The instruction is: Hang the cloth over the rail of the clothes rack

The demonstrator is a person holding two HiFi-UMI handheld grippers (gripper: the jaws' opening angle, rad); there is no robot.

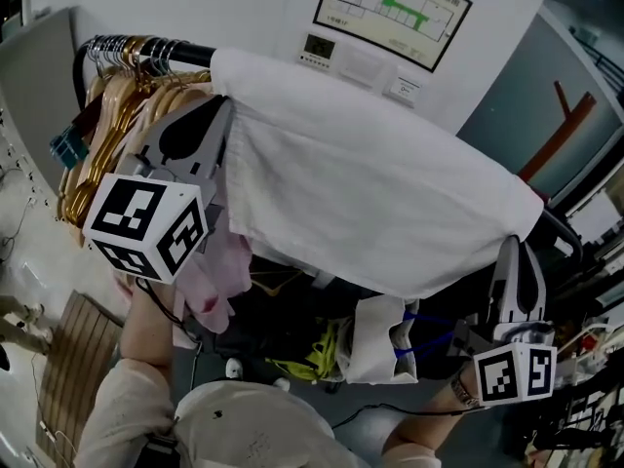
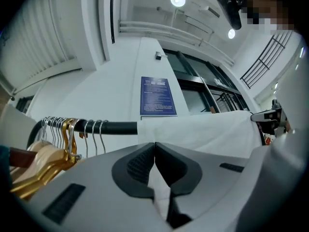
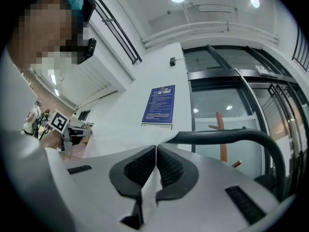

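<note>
**cloth [image 1: 370,188] on the rail [image 1: 185,52], nearly done**

Your left gripper [image 2: 154,145] and right gripper [image 3: 156,148] are both clamped on the cloth's near edge (one end each). It already drapes over the rail, beside the hangers [image 1: 102,115]. Next I'd level it, then release.

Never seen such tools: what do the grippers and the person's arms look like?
Both the left gripper and right gripper are pale grey wedges with dark ribbed pads. Each carries a white cube with black square markers. The sleeve is light.

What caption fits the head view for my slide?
Left gripper and right gripper pinch the white cloth draped over the rail.
</note>
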